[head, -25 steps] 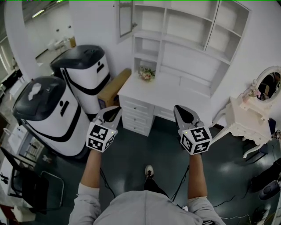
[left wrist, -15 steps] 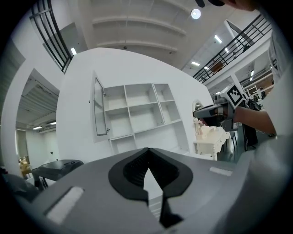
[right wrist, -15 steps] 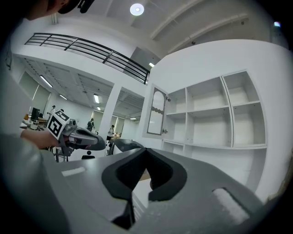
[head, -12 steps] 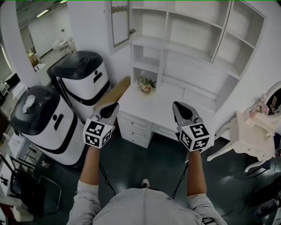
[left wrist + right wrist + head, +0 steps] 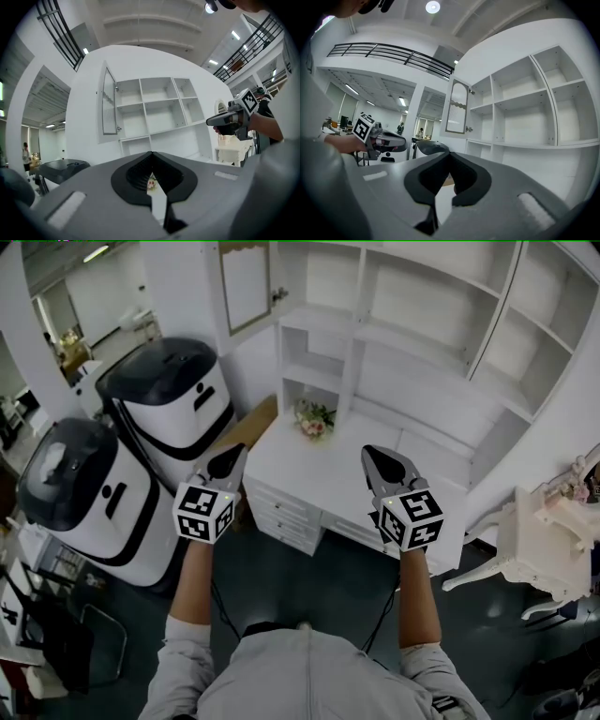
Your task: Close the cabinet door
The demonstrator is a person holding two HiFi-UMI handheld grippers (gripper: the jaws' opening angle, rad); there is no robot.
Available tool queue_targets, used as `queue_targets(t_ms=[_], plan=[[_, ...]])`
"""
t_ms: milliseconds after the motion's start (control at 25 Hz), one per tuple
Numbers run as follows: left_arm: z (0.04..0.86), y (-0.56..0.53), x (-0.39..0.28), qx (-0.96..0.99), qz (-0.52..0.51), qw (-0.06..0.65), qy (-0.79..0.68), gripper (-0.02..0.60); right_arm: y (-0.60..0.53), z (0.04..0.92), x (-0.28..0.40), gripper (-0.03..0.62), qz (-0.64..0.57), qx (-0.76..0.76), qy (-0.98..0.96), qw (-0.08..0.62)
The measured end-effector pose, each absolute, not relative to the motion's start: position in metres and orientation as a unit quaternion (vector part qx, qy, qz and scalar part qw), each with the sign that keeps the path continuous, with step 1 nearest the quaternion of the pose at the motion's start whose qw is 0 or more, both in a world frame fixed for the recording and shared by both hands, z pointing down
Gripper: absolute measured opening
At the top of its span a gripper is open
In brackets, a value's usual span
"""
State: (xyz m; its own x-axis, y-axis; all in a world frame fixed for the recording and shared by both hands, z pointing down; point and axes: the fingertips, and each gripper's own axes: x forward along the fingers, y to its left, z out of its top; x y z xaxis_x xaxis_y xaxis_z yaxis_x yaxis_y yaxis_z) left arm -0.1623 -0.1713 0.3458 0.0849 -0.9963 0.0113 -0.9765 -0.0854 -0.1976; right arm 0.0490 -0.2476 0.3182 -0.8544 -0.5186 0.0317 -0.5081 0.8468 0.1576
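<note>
Your left tongs (image 5: 234, 454) are closed with nothing between them. Your right tongs (image 5: 367, 456) look closed and empty too. You hold both level at the front edge of the white table (image 5: 349, 470). The cabinet door (image 5: 246, 282) stands swung open at the upper left of the shelves (image 5: 412, 324), well apart from both tongs.

The cabinet door (image 5: 246, 282), shelves (image 5: 422, 324) and desk (image 5: 337, 470) are all white, and the flowers (image 5: 314, 418) are pink, white and green. At the frame's left, two machines (image 5: 173, 395) are white with black tops and curved black stripes. The cubes on the left gripper (image 5: 232, 457) and right gripper (image 5: 375, 460) carry black-and-white square markers.
</note>
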Motion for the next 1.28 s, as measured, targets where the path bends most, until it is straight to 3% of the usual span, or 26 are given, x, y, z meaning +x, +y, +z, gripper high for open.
queue_targets(t_ms=[360, 960, 1280], plan=[[0.335, -0.216, -0.208, -0.706, -0.072, 0.074, 0.700, 0.057, -0.290, 0.327, 0.019, 0.002, -0.051, 0.261, -0.963, 0.033], [0.289, -0.337, -0.347, -0.688, -0.034, 0.091, 0.719, 0.147, -0.373, 0.312, -0.062, 0.002, -0.052, 0.310, -0.949, 0.033], [0.285, -0.388, -0.392, -0.695, -0.031, 0.096, 0.712, 0.152, -0.405, 0.308, -0.100, 0.002, -0.053, 0.339, -0.939, 0.030]])
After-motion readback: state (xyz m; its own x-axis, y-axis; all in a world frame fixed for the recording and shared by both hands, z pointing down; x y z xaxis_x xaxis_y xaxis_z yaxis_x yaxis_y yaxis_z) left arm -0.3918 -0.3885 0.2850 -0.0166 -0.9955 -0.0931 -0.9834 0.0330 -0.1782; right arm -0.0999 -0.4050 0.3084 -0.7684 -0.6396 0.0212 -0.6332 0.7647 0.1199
